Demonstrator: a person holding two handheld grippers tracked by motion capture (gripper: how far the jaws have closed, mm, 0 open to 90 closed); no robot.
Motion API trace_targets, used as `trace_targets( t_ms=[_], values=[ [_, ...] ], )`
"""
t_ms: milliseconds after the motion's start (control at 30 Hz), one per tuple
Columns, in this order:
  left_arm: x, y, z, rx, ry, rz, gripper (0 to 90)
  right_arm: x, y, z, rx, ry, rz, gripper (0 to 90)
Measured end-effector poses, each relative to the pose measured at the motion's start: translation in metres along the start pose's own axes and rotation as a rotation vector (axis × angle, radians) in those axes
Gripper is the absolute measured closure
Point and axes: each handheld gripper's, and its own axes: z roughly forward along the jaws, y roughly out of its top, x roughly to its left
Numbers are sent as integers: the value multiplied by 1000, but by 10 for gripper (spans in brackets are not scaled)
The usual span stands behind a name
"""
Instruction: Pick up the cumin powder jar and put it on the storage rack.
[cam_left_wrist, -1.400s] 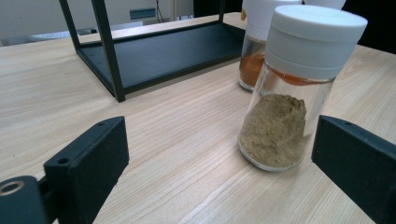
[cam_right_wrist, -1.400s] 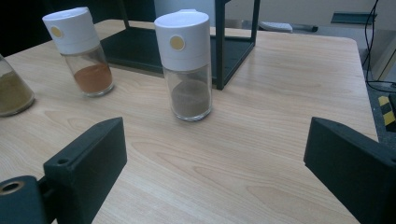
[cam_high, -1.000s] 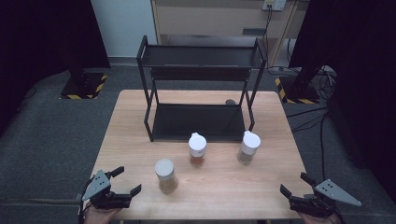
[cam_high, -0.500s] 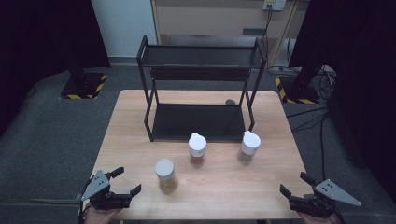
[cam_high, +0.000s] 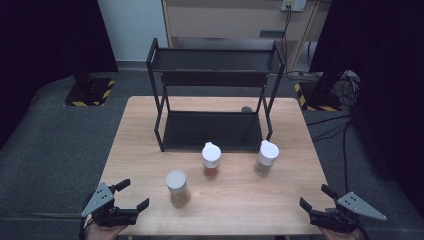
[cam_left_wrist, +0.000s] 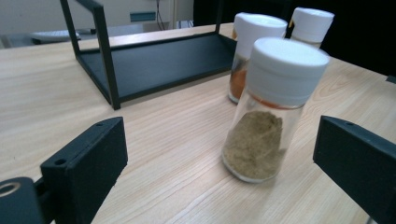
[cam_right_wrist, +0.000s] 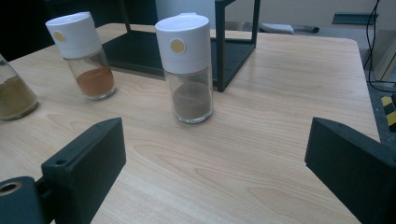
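Three white-capped glass spice jars stand on the wooden table (cam_high: 300, 145) in front of a black two-tier rack (cam_high: 215, 95). The nearest jar (cam_high: 178, 188) (cam_left_wrist: 273, 109) holds olive-brown powder. The middle jar (cam_high: 211, 160) (cam_right_wrist: 86, 56) holds orange-red powder, and the right jar (cam_high: 266, 158) (cam_right_wrist: 187, 67) holds dark brown powder. My left gripper (cam_high: 129, 196) hovers open at the table's front left corner, its jaws wide apart short of the olive jar. My right gripper (cam_high: 316, 198) is open at the front right corner, facing the dark brown jar, nothing between its jaws.
The rack's lower shelf (cam_left_wrist: 159, 60) and upper shelf (cam_high: 215, 60) hold nothing. A small dark round object (cam_high: 246, 108) lies on the table behind the rack. Grey floor surrounds the table, with stands marked in yellow and black (cam_high: 90, 95) and cables (cam_high: 340, 130) beyond.
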Motion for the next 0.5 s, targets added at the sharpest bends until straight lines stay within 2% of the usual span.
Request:
trace_targets(
  t_ms=[133,233,500],
  values=[
    [-2,11,-4,1,-13,-3,18,0,0,0,2,-1,-1,56],
    [-4,17,-5,5,-16,10,17,0,0,0,2,0,2,56],
    [-5,27,0,-7,-50,19,17,0,0,0,1,-2,2,55]
  ],
)
